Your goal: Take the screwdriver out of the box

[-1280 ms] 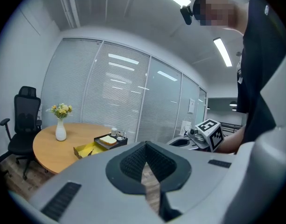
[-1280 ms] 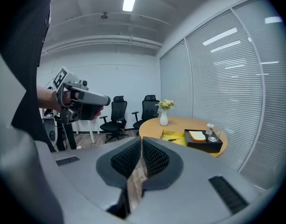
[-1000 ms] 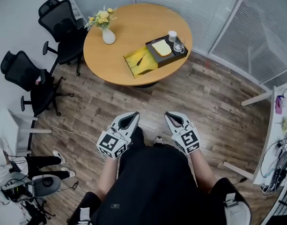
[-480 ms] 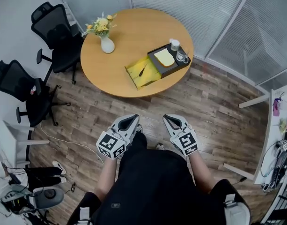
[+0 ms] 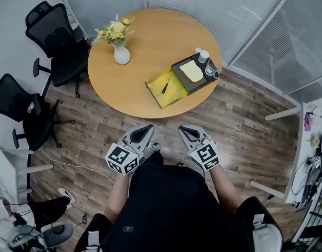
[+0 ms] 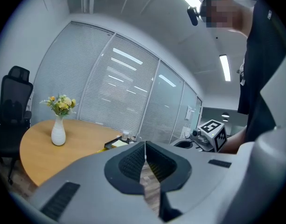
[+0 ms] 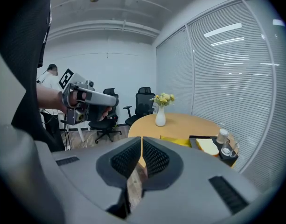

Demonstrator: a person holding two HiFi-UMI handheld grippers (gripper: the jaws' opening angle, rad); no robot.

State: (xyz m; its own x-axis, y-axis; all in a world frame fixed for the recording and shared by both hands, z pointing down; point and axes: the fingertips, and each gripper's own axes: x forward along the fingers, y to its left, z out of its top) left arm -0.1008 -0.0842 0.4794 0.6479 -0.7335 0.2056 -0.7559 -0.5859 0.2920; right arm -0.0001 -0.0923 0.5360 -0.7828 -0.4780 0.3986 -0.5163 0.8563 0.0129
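Looking down in the head view, the round desk (image 5: 145, 35) sits ahead on the wood floor. The open yellow box (image 5: 174, 94) is near the desk's closer edge, and the screwdriver (image 5: 165, 87) lies inside it, dark against the yellow. A black tray (image 5: 205, 82) butts up against the box's far right side, and a white vase (image 5: 122, 54) of flowers stands off to the left. The left gripper (image 5: 148, 126) and right gripper (image 5: 183, 129) are held side by side just in front of the person's body, well apart from the desk.

Left gripper view: jaws clenched together with nothing between them, just floor showing past them.

Right gripper view: same deal, jaws pressed together and empty. The box shows as a yellow strip on the desk, and the screwdriver is too small to pick out.
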